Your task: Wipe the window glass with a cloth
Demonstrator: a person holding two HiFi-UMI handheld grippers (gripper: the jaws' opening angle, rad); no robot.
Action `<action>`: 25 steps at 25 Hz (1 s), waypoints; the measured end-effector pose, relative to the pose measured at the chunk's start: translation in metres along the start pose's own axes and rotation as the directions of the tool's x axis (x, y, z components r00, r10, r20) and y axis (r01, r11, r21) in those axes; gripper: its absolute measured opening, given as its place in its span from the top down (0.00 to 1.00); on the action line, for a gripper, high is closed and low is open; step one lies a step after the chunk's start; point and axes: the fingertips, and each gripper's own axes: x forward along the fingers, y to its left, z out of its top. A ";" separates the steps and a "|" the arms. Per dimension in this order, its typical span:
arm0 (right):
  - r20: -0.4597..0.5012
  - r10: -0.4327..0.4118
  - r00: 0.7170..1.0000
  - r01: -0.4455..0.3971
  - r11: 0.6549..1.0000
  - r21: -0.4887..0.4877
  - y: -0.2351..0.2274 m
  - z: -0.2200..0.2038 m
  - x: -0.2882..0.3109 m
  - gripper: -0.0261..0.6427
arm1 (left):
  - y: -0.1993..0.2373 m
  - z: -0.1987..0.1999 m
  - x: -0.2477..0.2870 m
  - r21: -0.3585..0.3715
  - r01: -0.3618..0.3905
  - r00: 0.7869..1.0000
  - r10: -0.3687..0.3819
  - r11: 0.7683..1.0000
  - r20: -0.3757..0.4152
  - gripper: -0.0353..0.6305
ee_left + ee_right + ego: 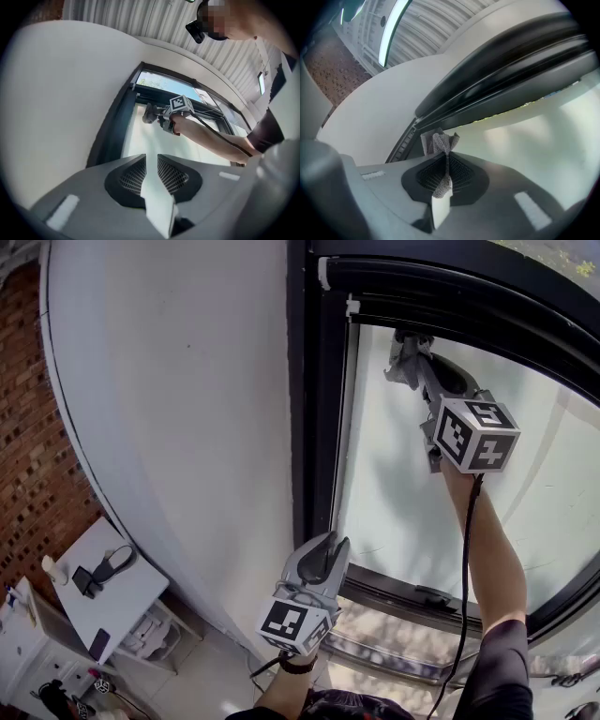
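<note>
The left hand-held gripper [330,549] hangs low beside the black window frame [314,427], its jaws slightly apart with nothing between them. The right hand-held gripper [410,352] pinches a grey cloth [439,142] up at the upper left corner of the window glass [403,502]

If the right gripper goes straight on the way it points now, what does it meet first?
Probably the black window frame at the top corner of the glass. The cloth in the right gripper leads and seems close to it; depth is unclear.
</note>
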 end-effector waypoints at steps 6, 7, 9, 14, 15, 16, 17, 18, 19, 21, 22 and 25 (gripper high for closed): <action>0.017 -0.136 0.991 0.137 0.990 -0.042 -0.090 0.007 -0.074 0.93 | -0.052 -0.014 0.047 -0.033 0.123 0.992 -0.123 0.992 -0.011 0.86; 0.020 -0.173 0.985 0.174 0.983 -0.055 -0.110 0.009 -0.094 0.93 | -0.068 -0.017 0.055 -0.039 0.155 0.988 -0.155 0.987 -0.013 0.86; 0.020 -0.253 0.967 0.253 0.964 -0.085 -0.151 0.011 -0.134 0.93 | -0.099 -0.025 0.071 -0.055 0.219 0.975 -0.220 0.974 -0.017 0.86; 0.008 -0.430 0.903 0.426 0.891 -0.155 -0.252 0.015 -0.229 0.93 | -0.172 -0.050 0.107 -0.090 0.353 0.933 -0.358 0.931 -0.040 0.86; -0.004 -0.470 0.883 0.462 0.870 -0.170 -0.272 0.016 -0.250 0.93 | -0.188 -0.057 0.112 -0.101 0.383 0.920 -0.389 0.918 -0.051 0.86; -0.015 -0.513 0.858 0.502 0.845 -0.185 -0.292 0.017 -0.274 0.93 | -0.204 -0.061 0.117 -0.111 0.410 0.907 -0.418 0.905 -0.058 0.86; -0.026 -0.560 0.828 0.545 0.815 -0.198 -0.314 0.019 -0.298 0.93 | -0.218 -0.064 0.122 -0.120 0.433 0.895 -0.441 0.894 -0.059 0.86; -0.034 -0.611 0.791 0.593 0.778 -0.207 -0.336 0.021 -0.324 0.93 | -0.231 -0.064 0.128 -0.125 0.451 0.886 -0.460 0.884 -0.054 0.86; -0.037 -0.667 0.744 0.646 0.733 -0.215 -0.357 0.024 -0.349 0.93 | -0.244 -0.063 0.132 -0.127 0.467 0.879 -0.475 0.875 -0.047 0.86; -0.015 -0.772 0.636 0.749 0.622 -0.228 -0.395 0.030 -0.397 0.93 | -0.266 -0.063 0.138 -0.125 0.494 0.863 -0.502 0.860 -0.047 0.86; 0.004 -0.811 0.585 0.791 0.569 -0.225 -0.409 0.034 -0.416 0.93 | -0.275 -0.064 0.139 -0.124 0.504 0.857 -0.513 0.855 -0.052 0.86; 0.045 -0.827 0.560 0.816 0.542 -0.198 -0.419 0.042 -0.427 0.93 | -0.291 -0.066 0.140 -0.116 0.498 0.861 -0.506 0.859 -0.054 0.85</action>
